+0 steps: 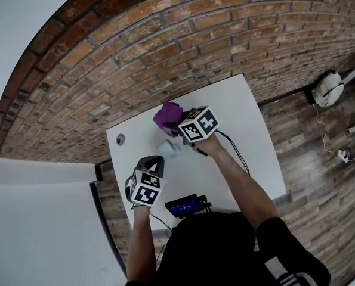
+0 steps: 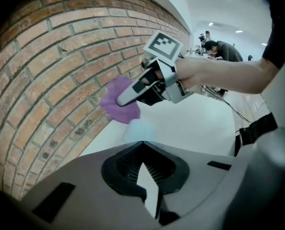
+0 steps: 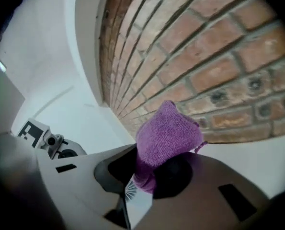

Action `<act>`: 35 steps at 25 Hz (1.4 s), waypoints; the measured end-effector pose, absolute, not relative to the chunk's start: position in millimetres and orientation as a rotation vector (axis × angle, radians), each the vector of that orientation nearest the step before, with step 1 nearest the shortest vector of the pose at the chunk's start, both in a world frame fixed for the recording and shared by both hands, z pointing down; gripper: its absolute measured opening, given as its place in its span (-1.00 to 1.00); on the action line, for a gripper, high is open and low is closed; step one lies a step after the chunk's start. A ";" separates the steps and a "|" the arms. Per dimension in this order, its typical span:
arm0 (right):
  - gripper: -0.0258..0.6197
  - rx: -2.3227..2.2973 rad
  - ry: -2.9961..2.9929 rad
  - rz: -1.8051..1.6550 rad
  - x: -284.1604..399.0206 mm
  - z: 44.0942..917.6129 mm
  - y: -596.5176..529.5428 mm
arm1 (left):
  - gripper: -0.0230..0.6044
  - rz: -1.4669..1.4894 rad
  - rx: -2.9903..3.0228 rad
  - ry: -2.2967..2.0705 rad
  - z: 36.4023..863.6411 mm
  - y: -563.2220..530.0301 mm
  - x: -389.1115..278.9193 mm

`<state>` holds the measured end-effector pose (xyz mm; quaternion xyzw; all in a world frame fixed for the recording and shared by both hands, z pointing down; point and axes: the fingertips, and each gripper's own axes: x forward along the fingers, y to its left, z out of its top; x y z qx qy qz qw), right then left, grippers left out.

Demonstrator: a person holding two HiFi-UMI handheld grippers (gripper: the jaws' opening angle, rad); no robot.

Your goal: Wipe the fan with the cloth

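Note:
A small pale blue fan (image 1: 169, 149) stands on the white table (image 1: 249, 130), near the brick wall. My right gripper (image 1: 176, 126) hangs just above and behind it, shut on a bunched purple cloth (image 1: 167, 117). In the right gripper view the cloth (image 3: 167, 133) bulges up out of the jaws. The left gripper view shows the same cloth (image 2: 119, 105) in the air over the blurred fan (image 2: 141, 130). My left gripper (image 1: 156, 161) is shut and holds nothing. It points down at the table, just in front of and to the left of the fan.
The brick wall (image 1: 183, 46) runs along the table's far edge. A black device with a blue screen (image 1: 186, 206) lies at the near edge, and a dark cable (image 1: 235, 152) trails from the right gripper. There is a round hole (image 1: 120, 139) in the table's left corner.

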<state>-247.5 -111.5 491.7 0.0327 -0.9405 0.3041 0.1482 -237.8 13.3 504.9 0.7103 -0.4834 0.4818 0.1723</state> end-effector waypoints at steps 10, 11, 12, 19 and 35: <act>-0.68 0.011 -2.533 1.105 -232.2 522.8 -61.0 | -0.93 1.239 1.910 -1.373 525.1 14.2 -261.9; -0.68 0.041 -2.520 1.172 -225.9 524.9 -53.5 | -0.93 1.223 1.911 -1.390 522.3 10.7 -265.6; -0.68 0.069 -2.506 1.238 -220.3 526.9 -44.5 | -0.93 1.197 1.918 -1.406 518.6 5.4 -267.5; -0.68 0.390 -2.474 1.521 -175.9 549.3 -24.3 | -0.93 1.197 1.973 -1.397 497.8 -0.7 -249.5; -0.68 -0.035 -2.520 1.185 -225.6 519.5 -13.0 | -0.93 1.404 2.003 -1.186 506.4 46.1 -220.9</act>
